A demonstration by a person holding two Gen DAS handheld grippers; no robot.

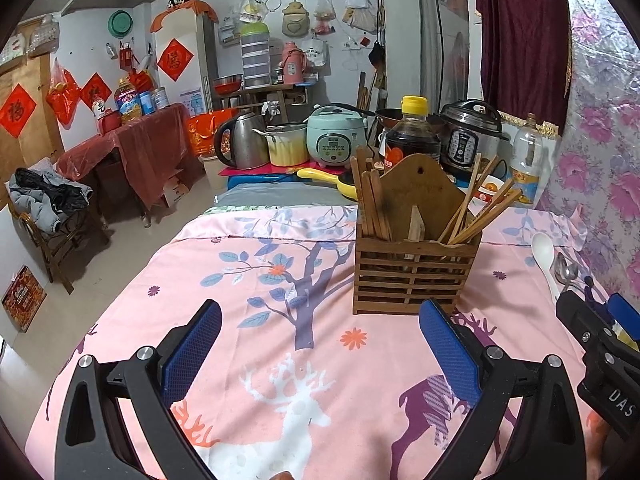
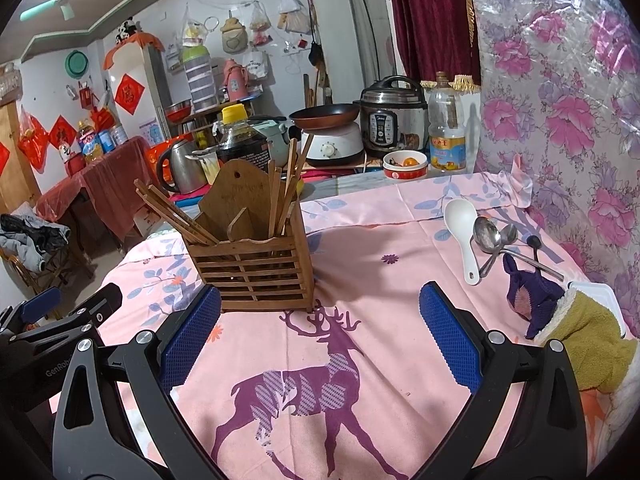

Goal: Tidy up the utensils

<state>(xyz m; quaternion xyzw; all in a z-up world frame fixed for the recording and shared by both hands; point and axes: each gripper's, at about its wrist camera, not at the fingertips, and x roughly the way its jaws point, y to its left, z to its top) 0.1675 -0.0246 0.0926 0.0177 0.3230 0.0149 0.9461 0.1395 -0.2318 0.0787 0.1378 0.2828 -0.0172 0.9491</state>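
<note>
Right gripper (image 2: pixel 320 340): jaws spread wide, nothing held; left gripper (image 1: pixel 320 352) likewise. Wooden holder (image 2: pixel 256 268) stood ahead, chopsticks (image 2: pixel 286 196) inside. Loose spoons lay right of it: white plastic spoon (image 2: pixel 462 232) (light, rigid), metal spoons (image 2: pixel 490 240) (probably slippery); best taken mid-handle.
</note>
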